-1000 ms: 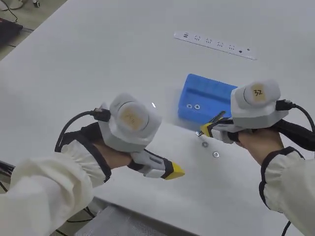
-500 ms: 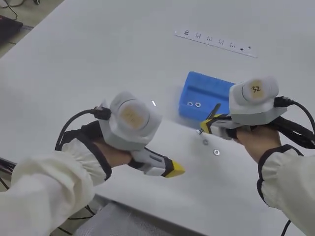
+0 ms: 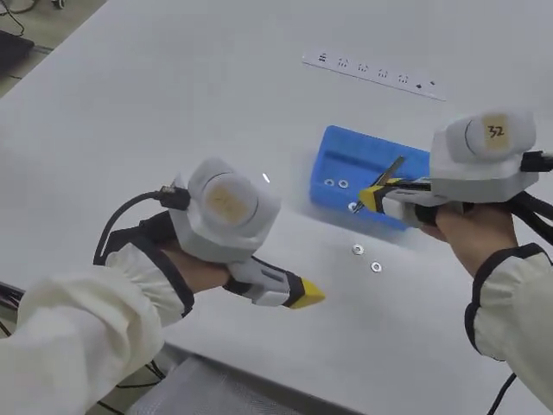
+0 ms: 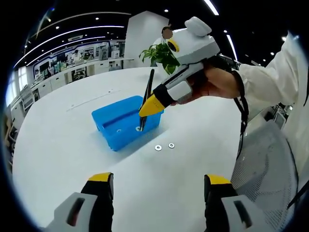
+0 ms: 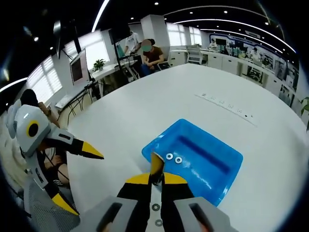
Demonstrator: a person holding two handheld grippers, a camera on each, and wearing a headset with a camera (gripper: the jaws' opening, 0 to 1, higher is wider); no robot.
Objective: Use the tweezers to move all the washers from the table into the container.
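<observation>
White worktop [image 3: 173,86]: right gripper [image 3: 370,199] clamped on tweezers [image 3: 391,171], carried washer [image 3: 352,207] seemingly pinched at blue container [image 3: 371,160] rim; two stored washers [image 3: 343,183] inside, two loose washers [image 3: 376,266] nearby. Left gripper [image 3: 307,296] jaws apart, idle. Next: release inside, then fetch the loose pair.

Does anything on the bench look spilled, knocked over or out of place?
Nothing stands out. The blue container sits flat with two washers inside; two more washers lie on the table beside it, not yet moved.
</observation>
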